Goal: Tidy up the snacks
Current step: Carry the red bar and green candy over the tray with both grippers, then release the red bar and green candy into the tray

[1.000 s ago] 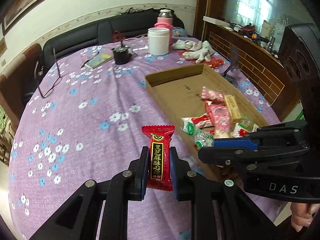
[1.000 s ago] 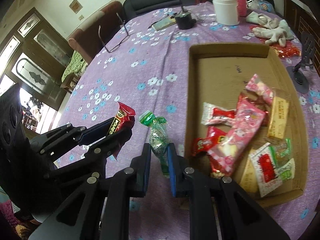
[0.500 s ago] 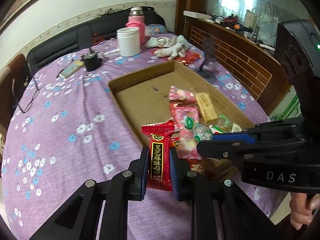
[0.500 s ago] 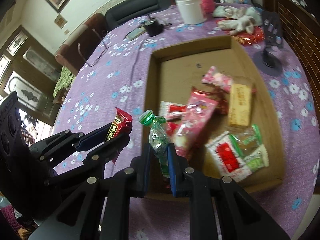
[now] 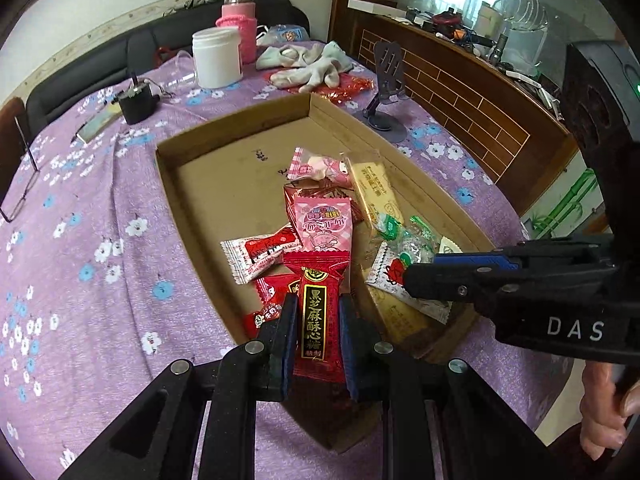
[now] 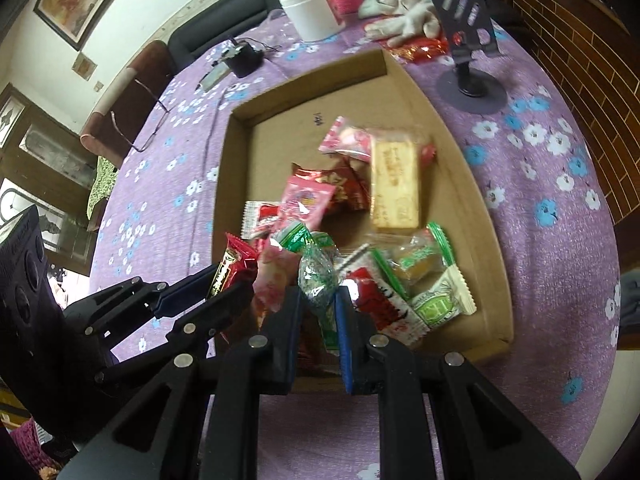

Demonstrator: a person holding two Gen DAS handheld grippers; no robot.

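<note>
While a red candy is gripped by the left tool and a green one by the right tool above the box's near edge, either could be dropped outside if released early.

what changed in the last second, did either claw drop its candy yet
No drop yet. Both claws carried their candies from over the purple tablecloth to above the near end of the cardboard tray. The left claw stays shut on the red candy, the right claw on the green candy. The snacks already in the tray, the white jar and the gloves lie as before.
</note>
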